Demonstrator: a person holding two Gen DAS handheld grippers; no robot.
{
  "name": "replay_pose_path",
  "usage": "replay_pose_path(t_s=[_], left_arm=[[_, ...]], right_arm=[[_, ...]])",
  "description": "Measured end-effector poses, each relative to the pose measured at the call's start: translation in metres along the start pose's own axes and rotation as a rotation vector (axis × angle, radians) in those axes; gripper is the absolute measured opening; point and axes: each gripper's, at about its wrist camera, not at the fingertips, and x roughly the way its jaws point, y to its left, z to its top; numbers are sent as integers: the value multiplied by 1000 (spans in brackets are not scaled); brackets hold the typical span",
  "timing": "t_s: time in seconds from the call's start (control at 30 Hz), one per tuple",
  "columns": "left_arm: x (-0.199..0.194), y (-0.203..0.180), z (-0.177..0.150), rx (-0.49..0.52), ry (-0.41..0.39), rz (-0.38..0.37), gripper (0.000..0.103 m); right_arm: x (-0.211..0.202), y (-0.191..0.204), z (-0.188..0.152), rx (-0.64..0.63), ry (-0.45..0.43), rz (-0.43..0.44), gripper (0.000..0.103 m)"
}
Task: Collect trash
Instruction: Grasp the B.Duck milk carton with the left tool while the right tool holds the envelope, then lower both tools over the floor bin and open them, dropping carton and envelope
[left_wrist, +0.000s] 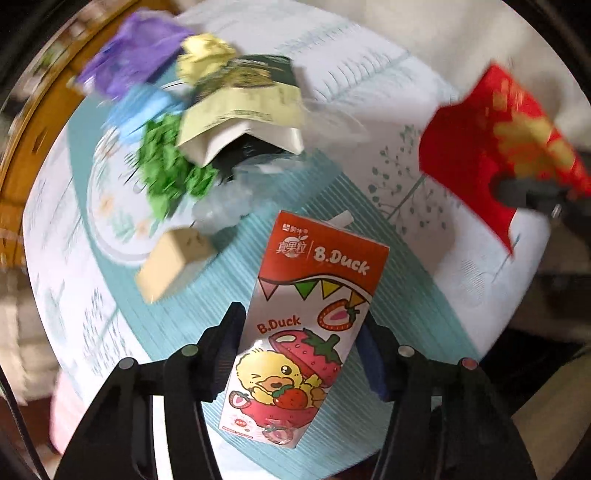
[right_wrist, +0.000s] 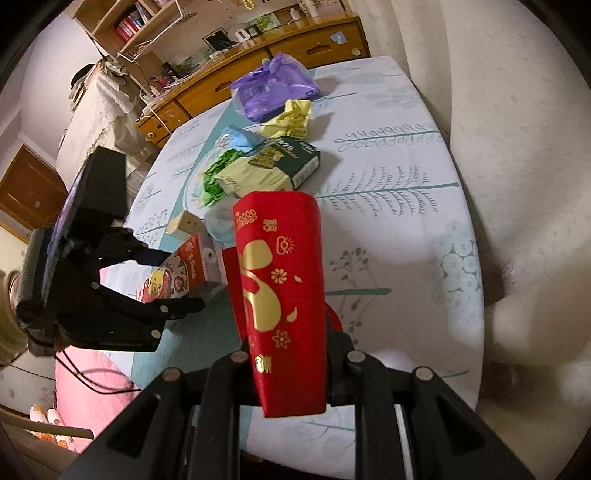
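Left wrist view is showing my left gripper (left_wrist: 301, 332) pointing down over a strawberry milk carton (left_wrist: 310, 317), white with a red top band, a yellow duck sitting in a strawberry and the words B.Duck printed twice; it is lying on the teal striped patch of the tabletop (left_wrist: 417, 295), a white straw poking from its far end. My left jaws are standing about half open with the carton between them, the left pad touching its edge while the right pad is sitting just beside the other edge, so I cannot say it is firmly gripped. Beyond it, more trash is lying blurred: a tan little box (left_wrist: 173, 262), clear crinkled plastic (left_wrist: 225, 206), a green crumpled wrapper (left_wrist: 170, 170), an open dark-and-cream carton (left_wrist: 243, 107), a blue scrap (left_wrist: 144, 107), a yellow crumpled wrapper (left_wrist: 207, 55) and a purple packet (left_wrist: 136, 55). Right wrist view is showing my right gripper (right_wrist: 291, 350) with its jaws closed tight on a red envelope (right_wrist: 277, 280) with gold figures, curled into a tube and rising upright in front of the lens, hiding much of the tabletop behind it. Its lower end is running below the jaws, so I cannot see how far it extends.
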Motion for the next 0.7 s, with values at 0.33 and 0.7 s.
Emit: replay_pose_path(t_s=[0.33,0.7], left_arm=[[-57,11,-97,-187,-168,-76,56],[-87,-10,-248,-290,-332,-83,56]], right_arm=[[-25,61,-45,-36,-62,-29,19],[-50,153,-158,2,-134,-96,19]])
